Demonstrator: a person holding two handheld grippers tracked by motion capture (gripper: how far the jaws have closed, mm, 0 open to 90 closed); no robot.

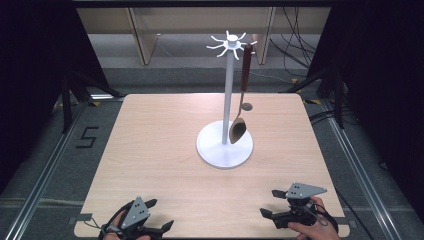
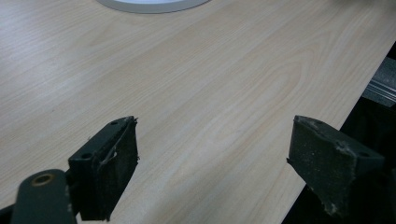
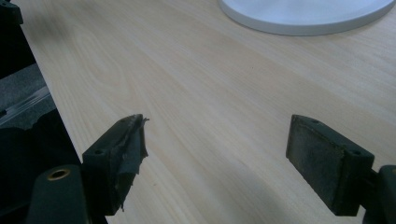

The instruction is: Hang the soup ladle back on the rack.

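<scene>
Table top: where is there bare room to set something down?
The table is bare left of the stand's base and along the near strip between the base and the left gripper and right gripper. The spoon crowds the base's right.

Lab: floor rails (image 1: 42,170), loose cables (image 1: 292,37)

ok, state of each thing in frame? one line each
Left gripper: open, empty, low at the near table edge.
Right gripper: open, empty, low at the near table edge.
Spoon: hanging from a top hook of the stand, bowl down, just above the base.
Stand: upright on the table, other hooks bare.
</scene>
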